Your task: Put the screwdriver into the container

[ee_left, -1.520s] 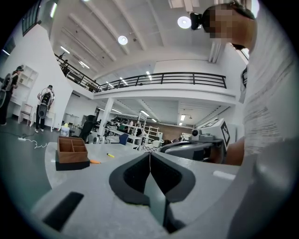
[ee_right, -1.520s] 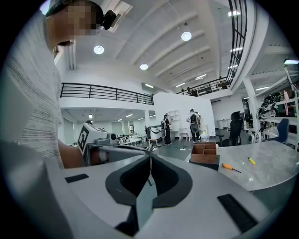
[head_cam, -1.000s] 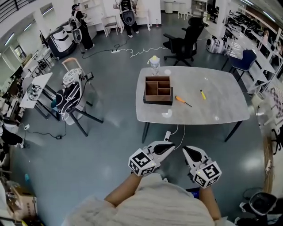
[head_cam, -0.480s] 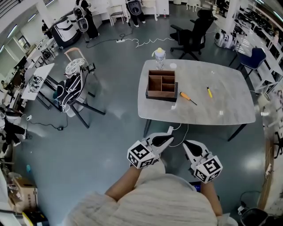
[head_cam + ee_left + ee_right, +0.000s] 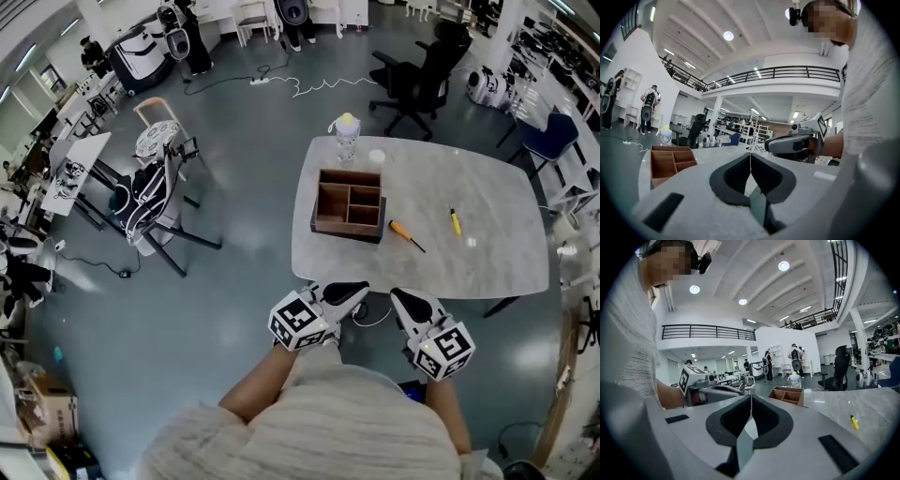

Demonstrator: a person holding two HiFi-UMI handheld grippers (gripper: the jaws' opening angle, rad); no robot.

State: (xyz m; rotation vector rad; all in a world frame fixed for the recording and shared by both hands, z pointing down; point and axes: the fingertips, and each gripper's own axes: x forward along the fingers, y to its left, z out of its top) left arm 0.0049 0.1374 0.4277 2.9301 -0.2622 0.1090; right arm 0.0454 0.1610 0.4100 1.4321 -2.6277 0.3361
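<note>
Right, left gripper (image 5: 362, 289) and right gripper (image 5: 397, 295) both empty, jaws pressed together, just short of the table (image 5: 487, 258); orange-handled screwdriver (image 5: 405, 233) lies well ahead of the right jaws, just beside the wooden divided container (image 5: 347, 228) ahead of the left

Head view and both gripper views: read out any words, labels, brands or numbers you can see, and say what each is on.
No text is readable anywhere.
left gripper's marker cube and right gripper's marker cube: black-and-white square patterns only, no letters.
small white table: dark print, too small to read.
screwdriver and container: no marking visible.
</note>
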